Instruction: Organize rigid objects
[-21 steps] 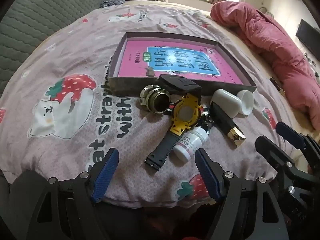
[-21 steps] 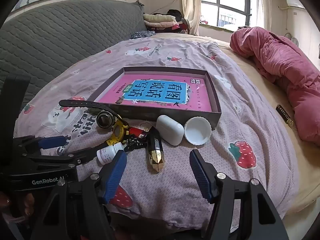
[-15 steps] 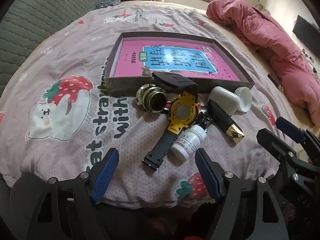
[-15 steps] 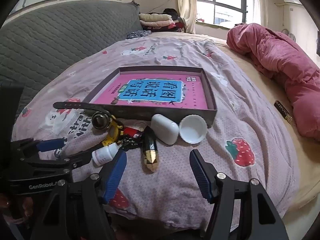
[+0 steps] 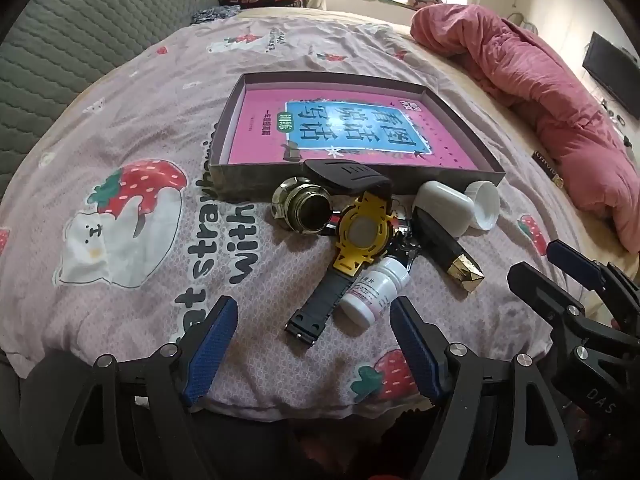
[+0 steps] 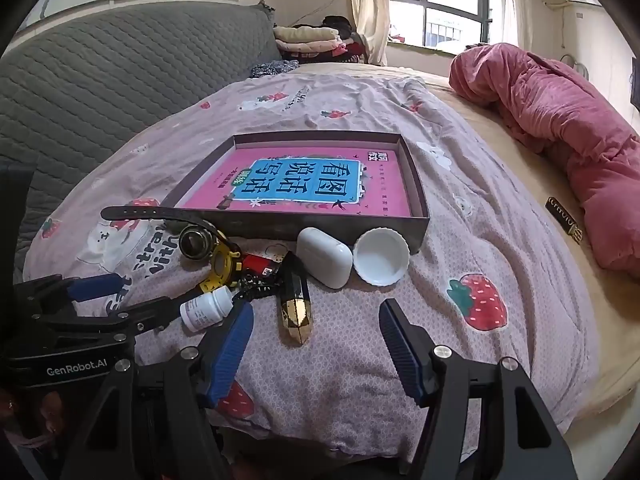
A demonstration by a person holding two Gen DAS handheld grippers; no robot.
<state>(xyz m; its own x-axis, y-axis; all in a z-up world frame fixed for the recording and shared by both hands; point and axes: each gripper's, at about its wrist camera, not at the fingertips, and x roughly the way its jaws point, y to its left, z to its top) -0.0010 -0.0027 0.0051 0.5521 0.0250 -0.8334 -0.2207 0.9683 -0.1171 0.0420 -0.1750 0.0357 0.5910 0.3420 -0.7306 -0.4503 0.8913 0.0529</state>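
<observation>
A cluster of small objects lies on the bedspread in front of a shallow box (image 5: 256,178) (image 6: 420,216) with a pink book in it. The cluster holds a yellow-faced watch (image 5: 362,236) (image 6: 222,264), a brass ring-shaped piece (image 5: 302,210) (image 6: 194,242), a white pill bottle (image 5: 374,290) (image 6: 206,308), a black-and-gold lipstick (image 5: 448,250) (image 6: 296,300), a white earbud case (image 5: 442,208) (image 6: 324,256) and a white cap (image 5: 482,206) (image 6: 382,256). My left gripper (image 5: 314,354) (image 6: 116,296) is open, just short of the pill bottle. My right gripper (image 6: 316,350) (image 5: 560,276) is open, just short of the lipstick.
A red lighter (image 6: 258,264) lies among black keys. A rolled pink quilt (image 6: 560,120) lies along the right side. A small black-and-gold strip (image 6: 564,220) lies near it. A grey quilted headboard (image 6: 100,92) stands on the left. Folded clothes (image 6: 308,38) are at the far end.
Both grippers have shifted slightly over the bed edge, and the views tilted up a little. Nothing was grasped or moved.
</observation>
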